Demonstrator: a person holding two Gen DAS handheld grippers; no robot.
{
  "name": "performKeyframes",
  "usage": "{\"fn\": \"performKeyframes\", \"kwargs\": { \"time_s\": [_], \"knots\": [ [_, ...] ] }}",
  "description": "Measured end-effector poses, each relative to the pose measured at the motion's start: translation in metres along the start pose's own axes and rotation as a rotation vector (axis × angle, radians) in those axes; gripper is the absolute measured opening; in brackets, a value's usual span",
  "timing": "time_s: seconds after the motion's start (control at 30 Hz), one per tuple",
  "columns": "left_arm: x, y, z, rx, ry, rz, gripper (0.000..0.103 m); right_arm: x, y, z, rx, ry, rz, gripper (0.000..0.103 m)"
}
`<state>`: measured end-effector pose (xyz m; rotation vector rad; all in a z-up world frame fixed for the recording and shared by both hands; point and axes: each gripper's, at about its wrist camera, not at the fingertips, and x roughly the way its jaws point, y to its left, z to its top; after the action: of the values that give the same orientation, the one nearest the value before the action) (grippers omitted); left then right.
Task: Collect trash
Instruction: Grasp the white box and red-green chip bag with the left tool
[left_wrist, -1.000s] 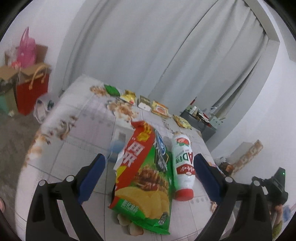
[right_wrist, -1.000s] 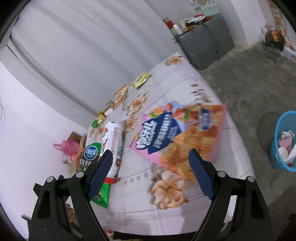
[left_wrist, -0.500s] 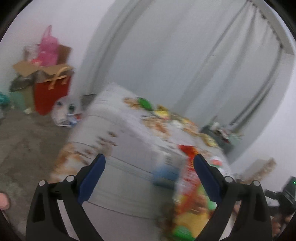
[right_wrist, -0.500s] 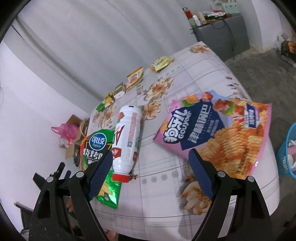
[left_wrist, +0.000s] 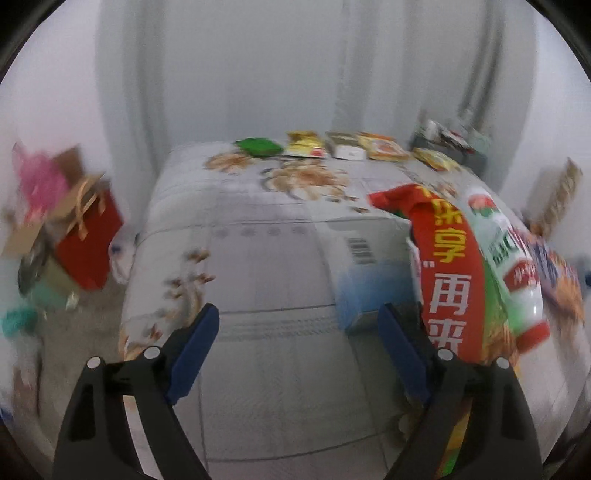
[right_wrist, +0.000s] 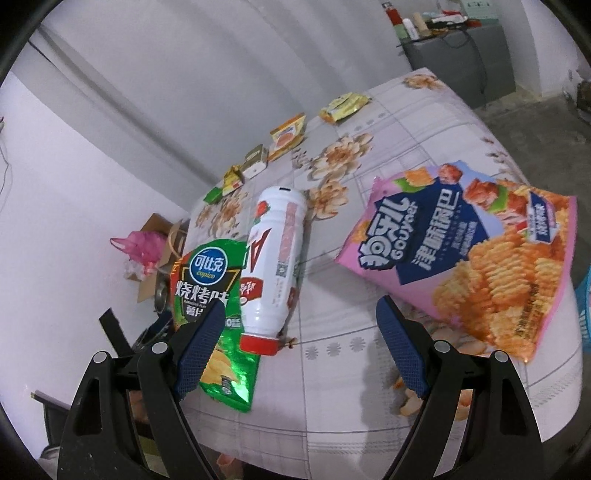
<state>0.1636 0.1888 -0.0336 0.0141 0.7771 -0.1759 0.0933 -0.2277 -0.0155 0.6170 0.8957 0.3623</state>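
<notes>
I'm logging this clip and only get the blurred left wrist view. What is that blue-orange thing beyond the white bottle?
Observer: A large pink snack bag, lying flat, apart from the bottle.
Operator: Is the right gripper holding anything?
Observer: No. The right gripper has its fingers open and pressing on nothing.
Operator: Any bin nearby?
Observer: Part of a blue basket shows past the table's edge, beyond the pink bag.

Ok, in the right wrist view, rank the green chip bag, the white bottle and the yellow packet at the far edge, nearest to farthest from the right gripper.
1. green chip bag, by the left finger
2. white bottle, just beyond, lying down
3. yellow packet, far edge
</notes>
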Motion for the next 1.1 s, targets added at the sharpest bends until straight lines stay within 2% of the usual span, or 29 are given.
{"fn": "performKeyframes", "kwargs": {
  "time_s": [0.1, 0.17, 0.23, 0.3, 0.37, 0.43, 0.5, 0.63, 0.7, 0.8, 1.0, 1.1],
  "knots": [
    [-0.001, 0.0, 0.006, 0.046, -0.017, -0.093, 0.085, 0.007, 0.0, 0.001, 0.0, 0.014, -0.003, 0.08],
    [0.003, 0.002, 0.011, 0.079, -0.006, -0.178, 0.085, 0.01, -0.001, 0.001, 0.005, 0.021, -0.004, 0.08],
    [0.01, -0.001, 0.015, 0.125, 0.006, -0.224, 0.085, 0.015, -0.002, 0.001, 0.008, 0.031, -0.006, 0.08],
    [0.025, -0.003, 0.021, 0.138, 0.063, -0.242, 0.086, 0.019, -0.002, 0.0, 0.011, 0.039, -0.006, 0.08],
    [0.038, -0.002, 0.025, 0.107, 0.124, -0.26, 0.086, 0.021, -0.003, -0.001, 0.014, 0.045, -0.005, 0.08],
    [0.045, -0.001, 0.029, 0.07, 0.151, -0.29, 0.086, 0.023, -0.004, -0.001, 0.016, 0.049, -0.003, 0.08],
    [0.046, -0.003, 0.032, 0.083, 0.14, -0.294, 0.086, 0.025, -0.004, -0.001, 0.019, 0.052, -0.003, 0.08],
    [0.047, -0.011, 0.04, 0.193, 0.085, -0.326, 0.088, 0.027, -0.006, -0.003, 0.022, 0.062, -0.003, 0.08],
    [0.051, -0.014, 0.043, 0.252, 0.079, -0.389, 0.093, 0.028, -0.005, -0.004, 0.019, 0.066, -0.004, 0.08],
    [0.062, -0.017, 0.05, 0.334, 0.11, -0.483, 0.093, 0.028, -0.004, -0.006, 0.017, 0.065, -0.014, 0.08],
    [0.08, -0.004, 0.064, 0.281, 0.166, -0.64, 0.093, 0.035, -0.003, -0.005, 0.023, 0.072, -0.045, 0.08],
    [0.084, 0.001, 0.07, 0.259, 0.165, -0.677, 0.093, 0.045, 0.0, -0.004, 0.02, 0.086, -0.053, 0.08]
  ]
}}
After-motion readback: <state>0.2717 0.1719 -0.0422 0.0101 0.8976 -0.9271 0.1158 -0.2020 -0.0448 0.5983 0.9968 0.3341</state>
